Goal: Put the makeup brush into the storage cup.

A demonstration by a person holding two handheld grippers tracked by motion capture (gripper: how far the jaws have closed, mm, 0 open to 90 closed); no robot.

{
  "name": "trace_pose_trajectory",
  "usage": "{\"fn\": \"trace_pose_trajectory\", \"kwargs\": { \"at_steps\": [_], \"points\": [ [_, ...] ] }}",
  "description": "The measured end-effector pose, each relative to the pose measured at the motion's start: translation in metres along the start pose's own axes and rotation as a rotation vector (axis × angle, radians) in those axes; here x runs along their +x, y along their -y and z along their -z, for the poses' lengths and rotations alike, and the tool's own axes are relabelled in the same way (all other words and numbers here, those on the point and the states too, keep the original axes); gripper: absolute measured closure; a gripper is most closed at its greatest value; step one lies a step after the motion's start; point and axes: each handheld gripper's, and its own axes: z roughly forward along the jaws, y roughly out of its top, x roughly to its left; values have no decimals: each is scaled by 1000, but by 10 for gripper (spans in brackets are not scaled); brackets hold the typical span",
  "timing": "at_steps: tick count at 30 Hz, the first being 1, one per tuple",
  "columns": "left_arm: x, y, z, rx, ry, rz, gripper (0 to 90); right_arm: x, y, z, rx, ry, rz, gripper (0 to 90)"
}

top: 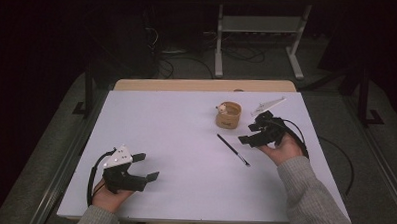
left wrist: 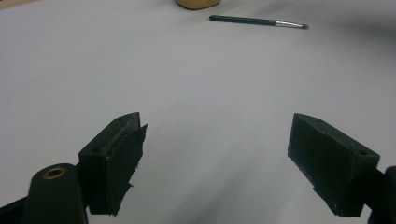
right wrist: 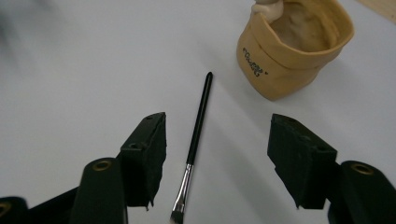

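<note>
A thin black brush (top: 233, 150) with a metal ferrule lies flat on the white table (top: 175, 136), right of centre. Behind it stands a tan cup-like pouch (top: 228, 115) with dark lettering. My right gripper (top: 251, 133) is open just right of the brush; in the right gripper view the brush (right wrist: 196, 135) lies between the spread jaws, and the pouch (right wrist: 294, 51) sits ahead at the upper right. My left gripper (top: 147, 166) is open near the front left, with nothing between its jaws. In the left gripper view the brush (left wrist: 257, 21) lies far ahead.
The white table ends in a wooden strip (top: 202, 85) at the back. Beyond it are a grey metal stand (top: 259, 39) and cables on a dark floor. A black cable (top: 298, 130) loops from the right gripper.
</note>
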Motion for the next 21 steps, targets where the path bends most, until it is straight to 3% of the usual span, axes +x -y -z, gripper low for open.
{"fn": "trace_pose_trajectory", "kwargs": {
  "at_steps": [5,13,21],
  "points": [
    [0,-1,-3,-1,7,-14,175,4,-8,-19,58,-3,27,413],
    [-1,-1,-2,4,13,-11,175,7,-13,-48,161,-16,16,480],
    [0,-1,-2,4,12,-8,176,9,-10,-63,204,-26,20,583]
  ]
}}
